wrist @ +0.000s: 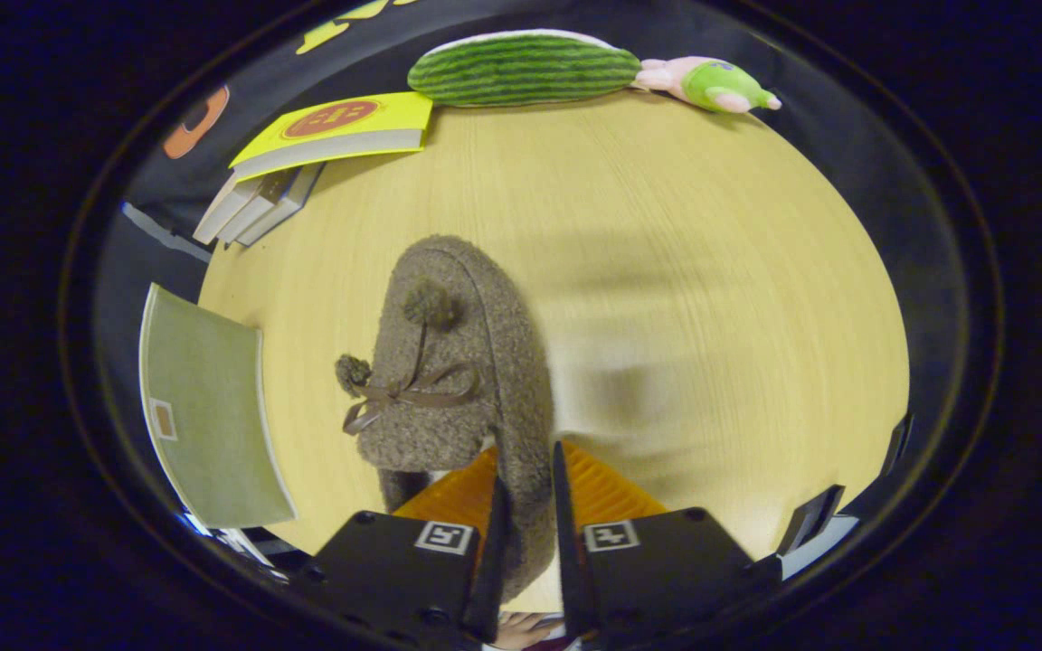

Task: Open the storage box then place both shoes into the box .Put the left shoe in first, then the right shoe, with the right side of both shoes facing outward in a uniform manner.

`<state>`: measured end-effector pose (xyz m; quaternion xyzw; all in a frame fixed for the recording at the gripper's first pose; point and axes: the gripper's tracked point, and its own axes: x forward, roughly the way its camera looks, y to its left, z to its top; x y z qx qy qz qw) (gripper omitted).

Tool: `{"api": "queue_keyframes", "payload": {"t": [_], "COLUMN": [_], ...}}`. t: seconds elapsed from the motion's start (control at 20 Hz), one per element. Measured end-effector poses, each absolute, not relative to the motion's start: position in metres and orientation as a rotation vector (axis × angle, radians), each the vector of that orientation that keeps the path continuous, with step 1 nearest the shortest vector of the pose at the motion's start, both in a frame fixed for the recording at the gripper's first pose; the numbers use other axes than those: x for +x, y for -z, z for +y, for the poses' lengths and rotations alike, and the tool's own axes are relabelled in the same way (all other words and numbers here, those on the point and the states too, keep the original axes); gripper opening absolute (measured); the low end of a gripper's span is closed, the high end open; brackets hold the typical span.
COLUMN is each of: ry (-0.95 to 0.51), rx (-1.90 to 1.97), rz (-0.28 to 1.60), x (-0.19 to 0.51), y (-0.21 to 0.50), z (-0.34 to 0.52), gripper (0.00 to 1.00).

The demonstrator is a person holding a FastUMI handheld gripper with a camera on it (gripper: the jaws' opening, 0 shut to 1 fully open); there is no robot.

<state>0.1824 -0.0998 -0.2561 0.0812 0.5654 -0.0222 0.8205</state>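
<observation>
A fuzzy brown shoe with a ribbon bow and two pom-poms hangs above the wooden table, toe pointing away from me. My gripper is shut on the shoe's right side wall near the heel, with both fingers pressing the fabric between them. The shoe's heel end is hidden behind the fingers. To the left of the shoe, a green flat panel with a small label stands at the table's edge; whether it is part of the storage box I cannot tell.
A stack of books with a yellow cover lies at the far left of the table. A striped watermelon-like cushion and a pink and green plush toy rest along the far edge. Bare tabletop spreads to the right of the shoe.
</observation>
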Motion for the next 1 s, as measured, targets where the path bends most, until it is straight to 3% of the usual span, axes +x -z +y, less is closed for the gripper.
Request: {"api": "queue_keyframes", "payload": {"t": [0.05, 0.15, 0.2, 1.0], "ry": [0.071, 0.155, 0.174, 0.066], "rx": [0.16, 0.163, 0.166, 0.181], "rz": [1.191, 1.211, 1.218, 1.051], "x": [0.183, 0.176, 0.174, 0.141], "y": [0.256, 0.254, 0.252, 0.061], "z": [-0.102, -0.107, -0.106, -0.001], "gripper": [0.23, 0.09, 0.06, 0.06]}}
